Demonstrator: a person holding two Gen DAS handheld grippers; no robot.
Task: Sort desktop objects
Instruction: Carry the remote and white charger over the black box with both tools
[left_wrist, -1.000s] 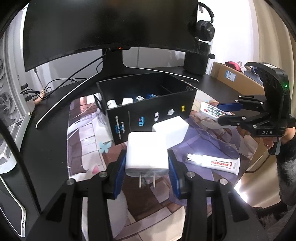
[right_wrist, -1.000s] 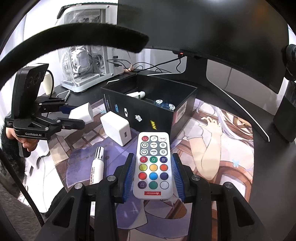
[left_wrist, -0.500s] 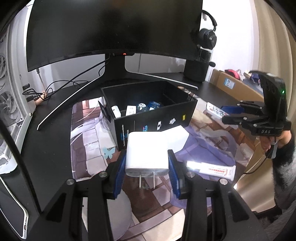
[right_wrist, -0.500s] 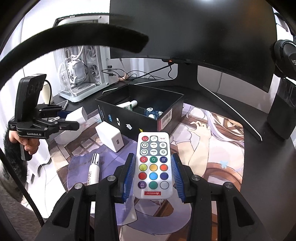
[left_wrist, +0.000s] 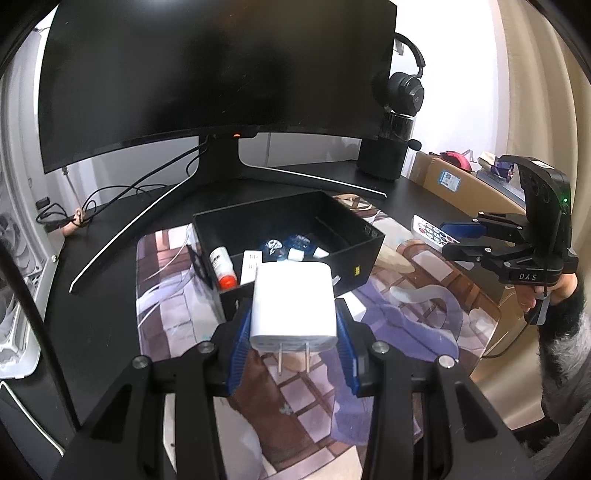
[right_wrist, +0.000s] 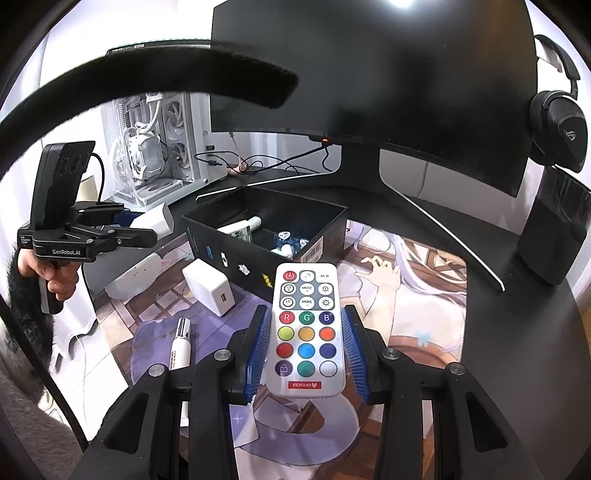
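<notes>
While both hands hang above the printed mat (right_wrist: 413, 295) on the bench (left_wrist: 110, 229), the left hand-held gripper (left_wrist: 293, 347) is clenched on a white charger block (left_wrist: 293, 302): a rounded plain cube, its two metal prongs pointing back toward the camera, blue pads pressing its sides. It sits in the air just in front of the open black box (left_wrist: 354, 236), which holds a red-capped tube and small white and blue items.

The right hand-held gripper (right_wrist: 306, 350) grasps a slim white remote (right_wrist: 306, 325) by its long edges. Its face shows a red power key, round white mode keys, then rows of coloured buttons marked R, G, B, and a red label at the bottom.

On the mat near the box's front corner lie a second white charger (right_wrist: 208, 286) and a white tube (right_wrist: 180, 349).
</notes>
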